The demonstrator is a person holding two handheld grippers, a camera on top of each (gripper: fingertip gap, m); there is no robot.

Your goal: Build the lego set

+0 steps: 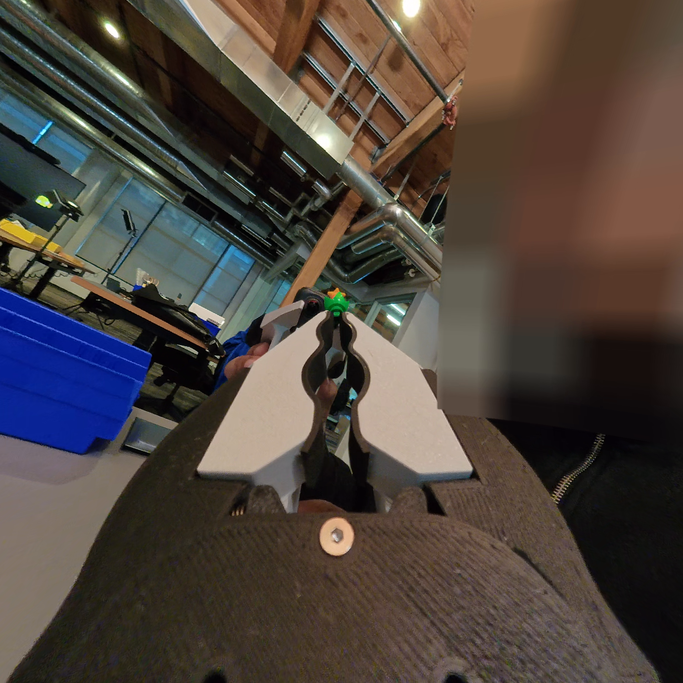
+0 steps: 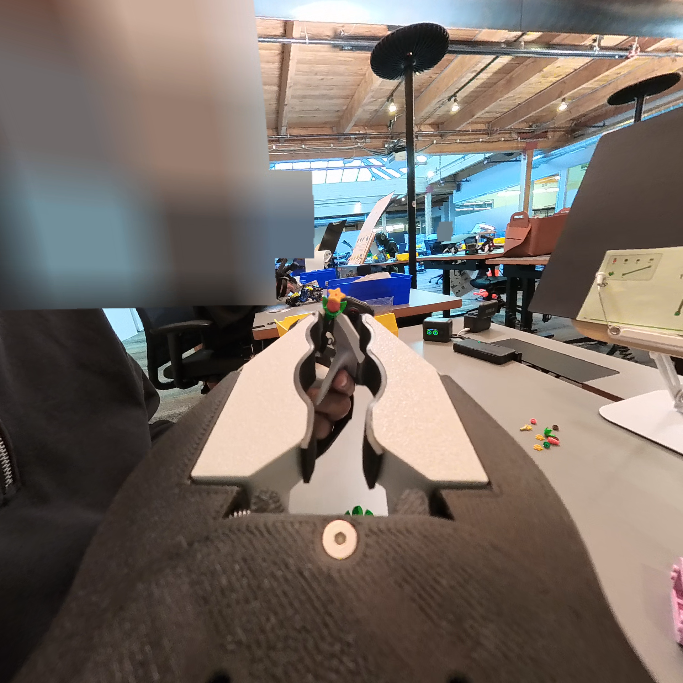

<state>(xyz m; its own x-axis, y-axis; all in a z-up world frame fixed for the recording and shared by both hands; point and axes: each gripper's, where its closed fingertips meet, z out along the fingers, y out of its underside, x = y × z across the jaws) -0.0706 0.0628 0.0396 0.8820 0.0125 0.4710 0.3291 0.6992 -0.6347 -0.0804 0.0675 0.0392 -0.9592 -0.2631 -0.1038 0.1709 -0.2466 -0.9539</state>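
Note:
My left gripper (image 1: 334, 314) is shut on the thin stem of a small lego flower (image 1: 335, 301), a green leafy piece with an orange star on top, held up in the air. In the right wrist view the same flower (image 2: 333, 301) shows green with an orange centre and a yellow star, at the tips of my right gripper (image 2: 340, 317). The right gripper's jaws stand apart, with the flower close to its left fingertip. The left gripper's grey fingers (image 2: 345, 347) show through the gap. The right gripper also shows behind the flower in the left wrist view (image 1: 284, 318).
Several small loose lego pieces (image 2: 543, 436) lie on the grey table (image 2: 554, 499). An instruction sheet on a white stand (image 2: 635, 288) is at the right, black devices (image 2: 484, 351) behind it. A pink object (image 2: 678, 598) sits at the right edge. Blue bins (image 1: 66, 373) stand to the left.

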